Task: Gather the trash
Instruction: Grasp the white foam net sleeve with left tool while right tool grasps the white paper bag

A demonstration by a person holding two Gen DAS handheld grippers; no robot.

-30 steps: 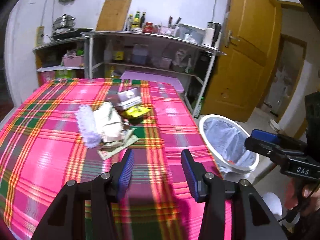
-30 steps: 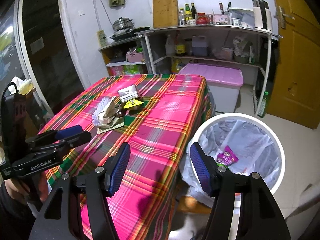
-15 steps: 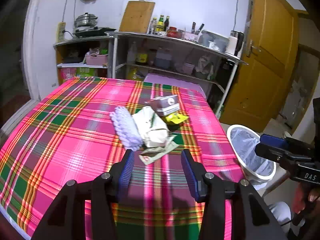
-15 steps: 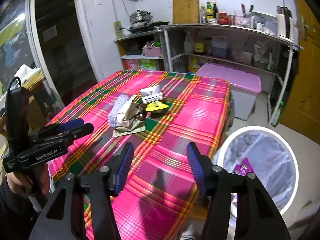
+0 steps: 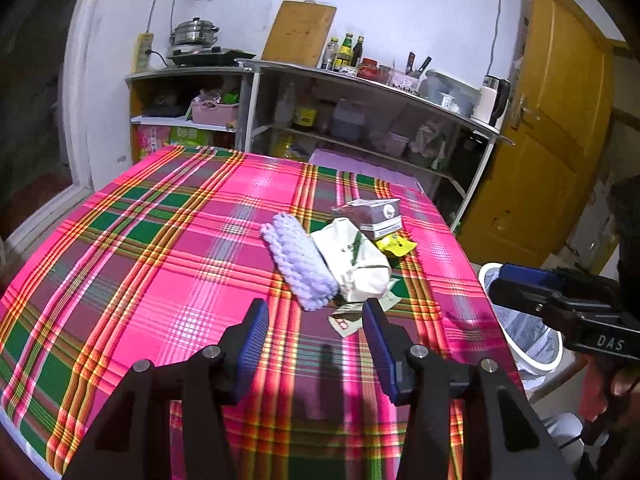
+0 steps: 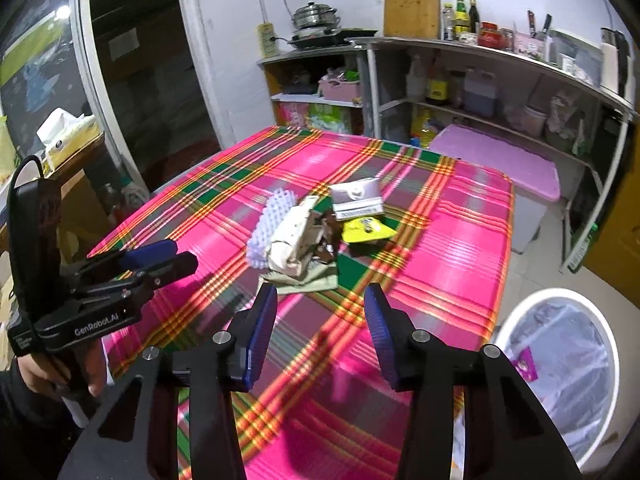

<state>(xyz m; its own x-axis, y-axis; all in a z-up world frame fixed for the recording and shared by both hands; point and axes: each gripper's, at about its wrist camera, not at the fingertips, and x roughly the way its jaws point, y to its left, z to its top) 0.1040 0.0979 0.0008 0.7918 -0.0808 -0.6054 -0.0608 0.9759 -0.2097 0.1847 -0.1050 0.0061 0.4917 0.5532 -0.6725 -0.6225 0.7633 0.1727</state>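
Observation:
A pile of trash lies on the pink plaid table [image 5: 160, 280]: a lilac bumpy foam sleeve [image 5: 300, 264], a crumpled white paper bag [image 5: 356, 260], a grey carton [image 5: 372, 216], a yellow wrapper [image 5: 394, 245] and a flat greenish paper [image 5: 352, 314]. The same pile shows in the right wrist view: sleeve [image 6: 269, 226], bag [image 6: 296, 240], carton [image 6: 358, 200], yellow wrapper [image 6: 366, 230]. My left gripper [image 5: 316, 322] is open and empty, just short of the pile. My right gripper [image 6: 320, 308] is open and empty, near the table's right edge. A white bin [image 6: 556, 376] with a liner stands on the floor to the right.
The bin [image 5: 520, 328] holds a purple wrapper [image 6: 526, 362]. Shelves [image 5: 360, 120] with bottles and pots stand behind the table. A purple-lidded box [image 6: 500, 156] sits beyond the far edge. A yellow door [image 5: 560, 140] is at the right. The left gripper [image 6: 132, 268] shows at the right wrist view's left.
Both grippers have swung left, away from the bin and toward the trash pile. The pile now sits closer and more central in both views. Both stay open.

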